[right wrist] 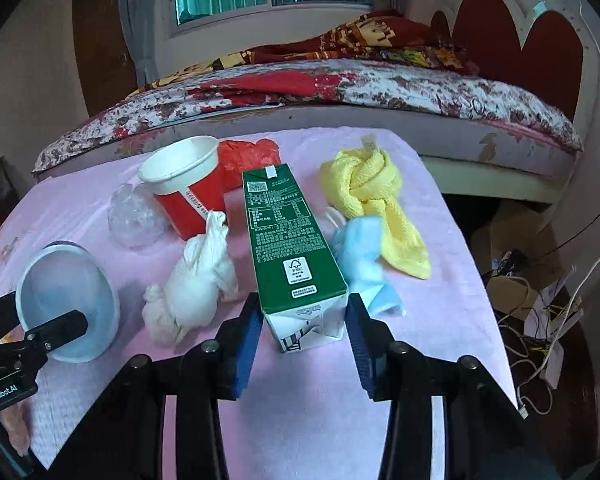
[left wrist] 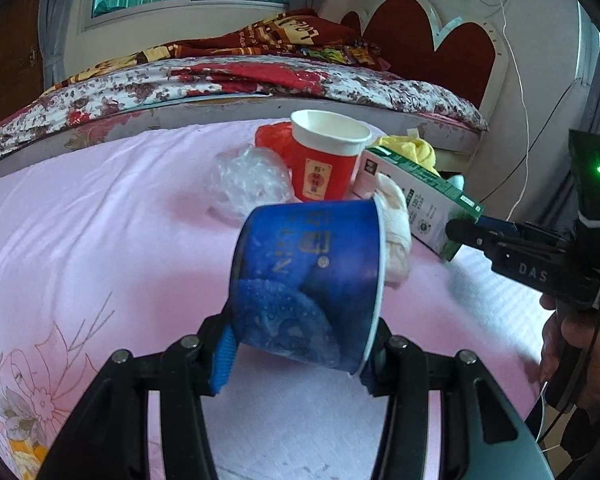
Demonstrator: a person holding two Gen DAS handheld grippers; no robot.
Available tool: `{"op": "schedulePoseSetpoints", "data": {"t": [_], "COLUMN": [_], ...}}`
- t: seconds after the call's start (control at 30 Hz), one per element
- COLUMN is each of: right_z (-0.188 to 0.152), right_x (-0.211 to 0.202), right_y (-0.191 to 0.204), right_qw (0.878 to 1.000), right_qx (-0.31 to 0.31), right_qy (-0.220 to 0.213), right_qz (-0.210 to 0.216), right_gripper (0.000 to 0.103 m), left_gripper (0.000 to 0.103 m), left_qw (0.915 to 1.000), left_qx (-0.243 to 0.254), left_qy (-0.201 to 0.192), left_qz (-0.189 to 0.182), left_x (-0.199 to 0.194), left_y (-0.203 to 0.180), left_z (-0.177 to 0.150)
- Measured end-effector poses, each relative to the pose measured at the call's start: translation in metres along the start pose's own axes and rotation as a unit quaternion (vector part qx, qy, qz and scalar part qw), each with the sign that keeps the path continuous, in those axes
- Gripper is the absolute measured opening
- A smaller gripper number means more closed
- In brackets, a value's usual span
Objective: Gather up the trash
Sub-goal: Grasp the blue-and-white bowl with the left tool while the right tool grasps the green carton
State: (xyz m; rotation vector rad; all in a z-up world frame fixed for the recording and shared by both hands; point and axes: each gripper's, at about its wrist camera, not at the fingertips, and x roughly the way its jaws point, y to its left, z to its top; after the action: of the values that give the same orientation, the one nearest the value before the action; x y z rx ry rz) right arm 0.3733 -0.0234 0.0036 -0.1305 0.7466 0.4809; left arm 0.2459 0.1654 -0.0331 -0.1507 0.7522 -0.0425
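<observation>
So the left tool (left wrist: 296, 356) has its pads clamped on the blue bowl (left wrist: 308, 276), tipped on its side just above the pink worktop (left wrist: 80, 220). Grip is low near the base, so I'd keep the wrist steady or the bowl may swing out.

Middle of the worktop: clear wrap (right wrist: 134, 216), red cup (right wrist: 184, 192), white wad (right wrist: 196, 284), all loose.

Over to the right tool (right wrist: 304, 340): it's around the end of the green carton (right wrist: 292, 248), which lies flat pointing away. The left pad looks to be on the carton, the right one just off it. I'd close fully and squarely before lifting, and gently, since cartons crush. Blue cloth (right wrist: 364, 264) sits right beside it, so don't snag that.
</observation>
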Motion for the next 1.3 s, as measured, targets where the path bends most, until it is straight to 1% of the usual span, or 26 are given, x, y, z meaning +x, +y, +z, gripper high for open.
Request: {"op": "schedulePoseSetpoints", "data": {"t": [0.1, 0.3, 0.47, 0.63, 0.83, 1.0, 1.3], "right_z": [-0.006, -0.014, -0.022, -0.031, -0.036, -0.043, -0.066], "right_x": [-0.012, -0.040, -0.057, -0.076, -0.103, -0.130, -0.176], "right_y": [0.006, 0.011, 0.013, 0.011, 0.009, -0.001, -0.033], "right_qw": [1.000, 0.999, 0.999, 0.998, 0.996, 0.995, 0.994], "right_qx": [-0.017, -0.029, -0.040, -0.049, -0.056, -0.052, -0.033], "right_qy": [-0.005, -0.024, -0.031, -0.040, -0.063, -0.075, -0.084], "right_qz": [0.003, 0.015, 0.003, -0.005, -0.017, -0.031, -0.064], "right_gripper": [0.043, 0.043, 0.042, 0.041, 0.041, 0.041, 0.041], "left_gripper": [0.051, 0.051, 0.050, 0.050, 0.050, 0.050, 0.050], "left_qw": [1.0000, 1.0000, 0.9999, 0.9998, 0.9996, 0.9993, 0.9979], "left_qx": [0.000, 0.002, -0.006, -0.001, 0.006, 0.015, 0.041], "left_qy": [-0.003, -0.006, -0.009, -0.020, -0.026, -0.031, -0.038], "left_qz": [-0.001, 0.001, -0.002, -0.002, -0.008, -0.014, -0.034], "left_x": [-0.003, -0.009, -0.017, -0.025, -0.035, -0.042, -0.053], "left_y": [-0.003, -0.011, -0.011, -0.018, -0.029, -0.042, -0.081], "left_z": [-0.004, -0.011, -0.013, -0.013, -0.013, -0.014, -0.018]}}
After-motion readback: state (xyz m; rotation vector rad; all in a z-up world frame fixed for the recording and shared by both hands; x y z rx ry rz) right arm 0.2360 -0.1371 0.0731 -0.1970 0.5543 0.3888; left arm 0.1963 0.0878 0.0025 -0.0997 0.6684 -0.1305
